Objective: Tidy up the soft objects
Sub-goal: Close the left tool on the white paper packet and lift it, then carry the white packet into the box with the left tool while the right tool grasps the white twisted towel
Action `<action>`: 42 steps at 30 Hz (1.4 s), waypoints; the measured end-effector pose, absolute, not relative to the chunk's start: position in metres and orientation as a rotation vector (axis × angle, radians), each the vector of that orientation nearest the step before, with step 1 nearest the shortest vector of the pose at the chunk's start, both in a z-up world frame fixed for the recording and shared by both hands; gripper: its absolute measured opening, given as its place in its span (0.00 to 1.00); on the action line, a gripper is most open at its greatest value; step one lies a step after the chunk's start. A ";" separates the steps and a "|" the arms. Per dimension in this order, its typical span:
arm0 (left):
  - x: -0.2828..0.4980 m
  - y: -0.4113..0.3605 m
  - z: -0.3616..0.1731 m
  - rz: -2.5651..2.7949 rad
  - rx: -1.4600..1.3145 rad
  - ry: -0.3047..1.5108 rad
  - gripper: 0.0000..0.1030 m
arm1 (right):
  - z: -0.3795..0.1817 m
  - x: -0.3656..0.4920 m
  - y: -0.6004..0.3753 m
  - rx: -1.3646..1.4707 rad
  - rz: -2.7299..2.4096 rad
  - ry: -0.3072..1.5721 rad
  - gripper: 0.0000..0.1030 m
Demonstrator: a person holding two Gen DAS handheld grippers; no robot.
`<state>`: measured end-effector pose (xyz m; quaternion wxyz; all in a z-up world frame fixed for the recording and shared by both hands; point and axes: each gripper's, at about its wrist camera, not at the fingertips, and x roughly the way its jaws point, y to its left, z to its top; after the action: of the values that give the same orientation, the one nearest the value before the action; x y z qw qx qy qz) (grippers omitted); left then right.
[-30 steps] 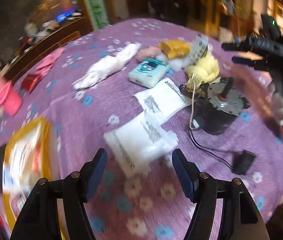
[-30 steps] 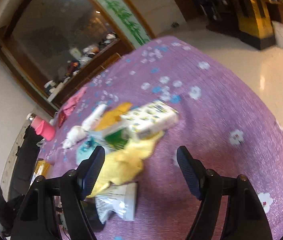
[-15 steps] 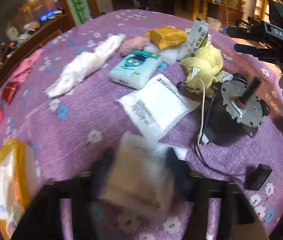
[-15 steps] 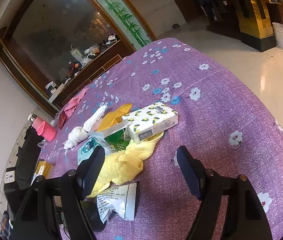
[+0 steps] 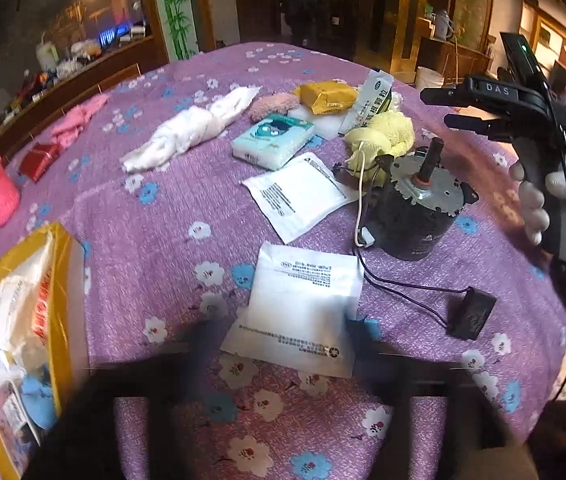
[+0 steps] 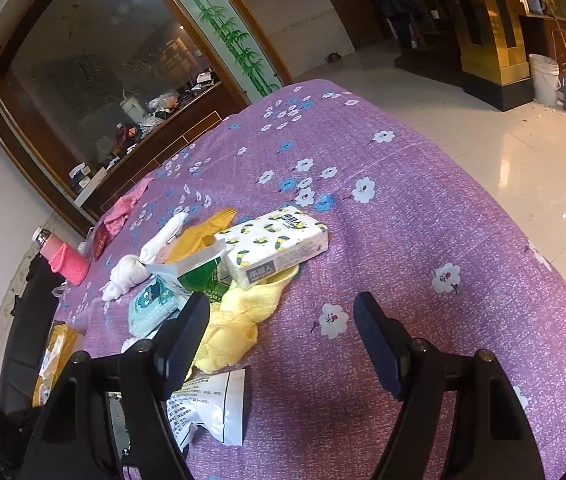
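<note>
Left gripper (image 5: 283, 332) opening | white packet (image 5: 303, 304) between jaws, on tablecloth (image 5: 155, 232)

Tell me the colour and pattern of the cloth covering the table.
The cloth is purple with white and blue flowers; the right wrist view shows it best.
</note>
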<state>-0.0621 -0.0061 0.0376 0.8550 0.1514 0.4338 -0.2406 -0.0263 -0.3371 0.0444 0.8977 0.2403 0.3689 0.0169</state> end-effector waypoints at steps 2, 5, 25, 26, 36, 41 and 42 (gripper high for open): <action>-0.060 -0.012 0.036 -0.515 0.353 0.873 0.91 | 0.043 -0.025 -0.337 0.498 0.034 0.771 0.71; -0.055 -0.033 0.018 -0.561 0.426 0.930 0.91 | 0.041 -0.023 -0.337 0.498 0.032 0.784 0.71; -0.121 0.041 0.090 -0.506 -0.004 0.745 0.52 | 0.034 -0.021 -0.344 0.516 0.024 0.798 0.71; -0.121 0.045 0.093 -0.502 -0.015 0.732 0.52 | 0.035 -0.021 -0.344 0.515 0.021 0.794 0.71; -0.130 0.114 0.107 -0.386 -0.061 0.655 0.52 | 0.093 0.003 -0.287 0.453 0.172 0.851 0.71; -0.128 0.149 0.099 -0.329 -0.114 0.646 0.52 | 0.112 0.055 -0.209 0.510 0.387 1.009 0.72; -0.129 0.157 0.098 -0.317 -0.124 0.646 0.52 | 0.106 0.070 -0.188 0.540 0.423 1.075 0.72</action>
<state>-0.1287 0.1572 0.0978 0.9341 -0.0604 0.3159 -0.1548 0.0704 -0.1880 0.1061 0.8036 0.2520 0.5017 0.1976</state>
